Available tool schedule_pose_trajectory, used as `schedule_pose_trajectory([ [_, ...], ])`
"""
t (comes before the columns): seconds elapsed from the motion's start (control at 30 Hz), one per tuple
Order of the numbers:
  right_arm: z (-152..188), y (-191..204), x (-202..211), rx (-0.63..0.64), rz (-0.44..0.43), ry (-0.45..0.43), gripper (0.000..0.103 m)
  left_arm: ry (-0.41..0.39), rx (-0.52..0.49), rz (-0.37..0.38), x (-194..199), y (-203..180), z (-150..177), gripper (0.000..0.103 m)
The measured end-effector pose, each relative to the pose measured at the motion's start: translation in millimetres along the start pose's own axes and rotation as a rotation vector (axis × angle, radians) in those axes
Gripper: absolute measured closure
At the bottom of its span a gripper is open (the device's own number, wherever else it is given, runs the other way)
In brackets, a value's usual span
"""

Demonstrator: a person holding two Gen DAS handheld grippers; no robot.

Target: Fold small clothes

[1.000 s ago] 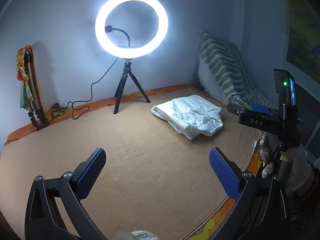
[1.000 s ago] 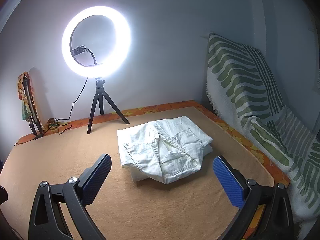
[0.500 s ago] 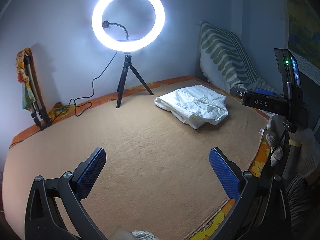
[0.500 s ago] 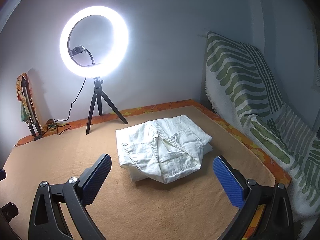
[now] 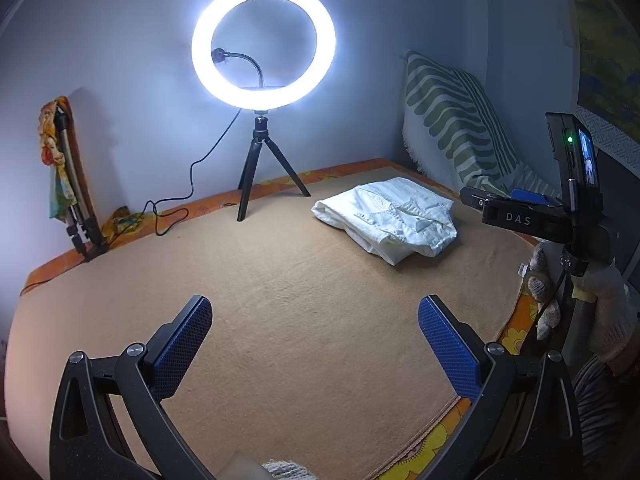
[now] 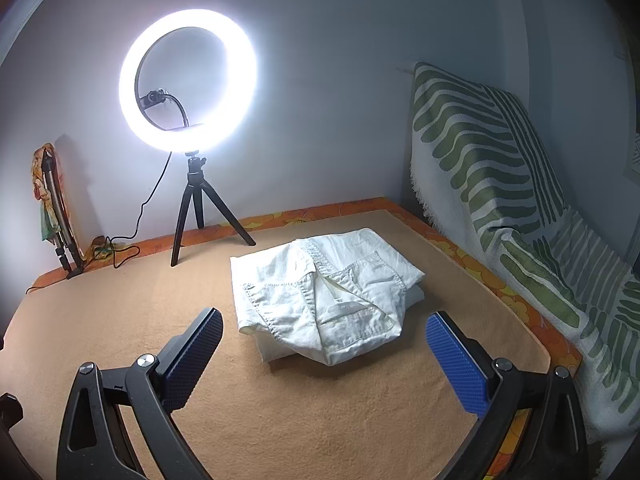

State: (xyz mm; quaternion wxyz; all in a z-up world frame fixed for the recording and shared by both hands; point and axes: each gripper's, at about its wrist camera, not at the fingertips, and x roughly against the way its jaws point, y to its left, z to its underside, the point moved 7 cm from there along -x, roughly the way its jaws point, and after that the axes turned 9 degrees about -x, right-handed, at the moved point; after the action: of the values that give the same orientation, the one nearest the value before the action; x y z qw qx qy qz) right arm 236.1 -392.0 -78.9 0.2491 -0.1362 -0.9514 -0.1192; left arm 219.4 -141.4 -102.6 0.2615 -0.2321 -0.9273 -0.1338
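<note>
My left hand-held gripper (image 5: 314,344): spread wide, holding nothing, above bare blanket (image 5: 280,300), well apart from the clothes.
My right hand-held gripper (image 6: 324,350): spread wide, empty, just short of the clothes' near edge.
Clothes (image 6: 326,296): white, folded in a bundle, lying on the blanket toward its far right part.
Ring light (image 6: 188,80): lit, on a tripod behind the clothes.
Striped throw (image 6: 500,184): draped right of the blanket.

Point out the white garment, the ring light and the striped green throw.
white garment (image 6: 320,292), right wrist view, middle of folded cloth.
ring light (image 6: 188,80), right wrist view, ring's open centre.
striped green throw (image 6: 480,152), right wrist view, upper panel.
</note>
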Motion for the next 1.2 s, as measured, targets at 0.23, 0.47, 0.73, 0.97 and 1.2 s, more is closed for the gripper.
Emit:
schedule_pose_trajectory([
  [0.23,2.3,3.2,-0.6,0.005,-0.002,0.002,0.000,-0.006,-0.003,0.001,1.4,0.3,-1.0,0.000],
  [0.47,1.8,2.7,-2.2,0.004,-0.003,0.002,0.000,-0.007,-0.003,0.003,1.9,-0.3,-1.4,0.000],
  [0.73,2.4,3.0,-2.3,0.005,-0.003,0.003,0.000,-0.007,-0.006,0.006,2.1,-2.6,-2.6,0.000],
  [0.97,4.6,4.6,-1.6,0.006,-0.005,0.001,0.000,-0.009,-0.007,0.005,2.3,-3.3,-2.8,0.000],
  [1.2,5.9,5.8,-2.3,0.005,-0.007,0.004,0.000,-0.036,-0.015,0.005,7.4,-4.8,-2.8,0.000],
])
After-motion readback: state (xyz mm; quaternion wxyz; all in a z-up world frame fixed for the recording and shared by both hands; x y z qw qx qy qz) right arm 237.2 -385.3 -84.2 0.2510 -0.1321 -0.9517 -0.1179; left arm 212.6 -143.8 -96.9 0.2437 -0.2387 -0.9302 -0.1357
